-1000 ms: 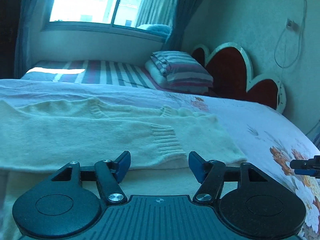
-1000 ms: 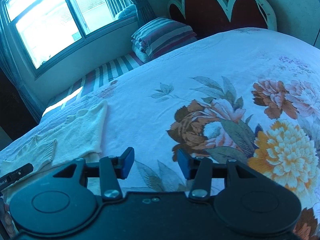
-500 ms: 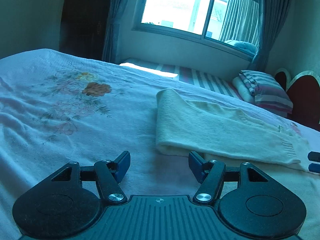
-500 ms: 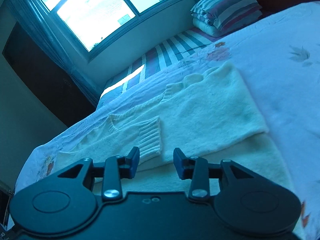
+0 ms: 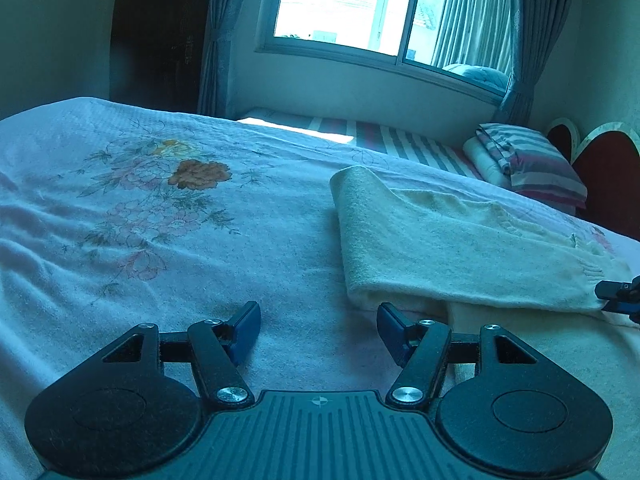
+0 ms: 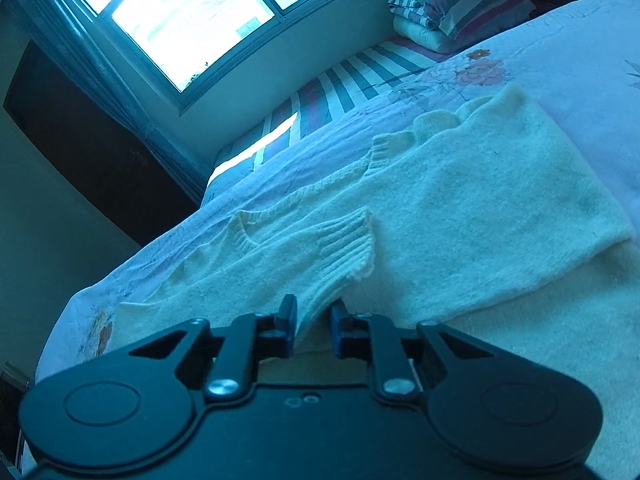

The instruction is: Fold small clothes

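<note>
A cream knit sweater lies partly folded on the bed, one side and a sleeve laid over its body. My left gripper is open and empty, low over the bedspread just left of the sweater's near corner. In the right wrist view the sweater fills the middle, its ribbed sleeve cuff on top. My right gripper has its jaws closed narrowly on the folded edge of the sweater below the cuff. The right gripper's fingertips show at the left wrist view's right edge.
The bed has a pale floral bedspread. A striped pillow on a folded quilt lies by the red heart-shaped headboard. A window with curtains is behind a striped bench.
My left gripper has swung left, from facing the sweater to its left end. My right gripper moved from the flowered bedspread onto the sweater and closed on its edge.
</note>
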